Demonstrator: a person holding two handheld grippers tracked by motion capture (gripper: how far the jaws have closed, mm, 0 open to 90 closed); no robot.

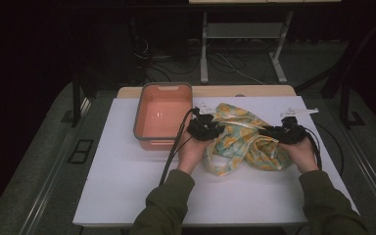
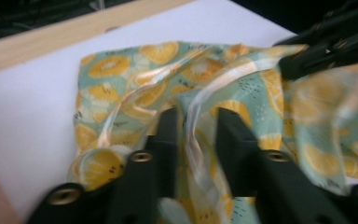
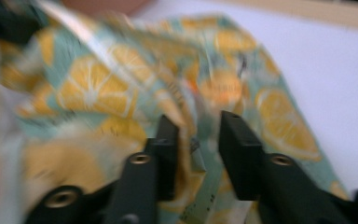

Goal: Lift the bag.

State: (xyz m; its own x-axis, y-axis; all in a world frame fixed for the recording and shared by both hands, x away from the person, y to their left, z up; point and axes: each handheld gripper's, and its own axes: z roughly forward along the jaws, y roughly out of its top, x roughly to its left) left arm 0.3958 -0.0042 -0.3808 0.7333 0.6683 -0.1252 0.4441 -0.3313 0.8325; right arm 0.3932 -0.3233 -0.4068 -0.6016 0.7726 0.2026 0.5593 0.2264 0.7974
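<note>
While the lemon-print cloth point(image 1: 242, 139) lies crumpled just right of the orange tub point(image 1: 160, 115), the left gripper point(image 2: 193, 140) sits at its left edge and the right gripper point(image 3: 196, 142) at its right, equally near. Each stands part-open with a fold between the jaws, pads apparently not pressing. The cloth's long axis runs gripper to gripper.

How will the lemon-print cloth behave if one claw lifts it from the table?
The cloth lies crumpled in soft folds, so it will probably sag and drape. Its thin edges suggest it is light. A glossy sheen on the folds hints it may slip between the pads.
</note>
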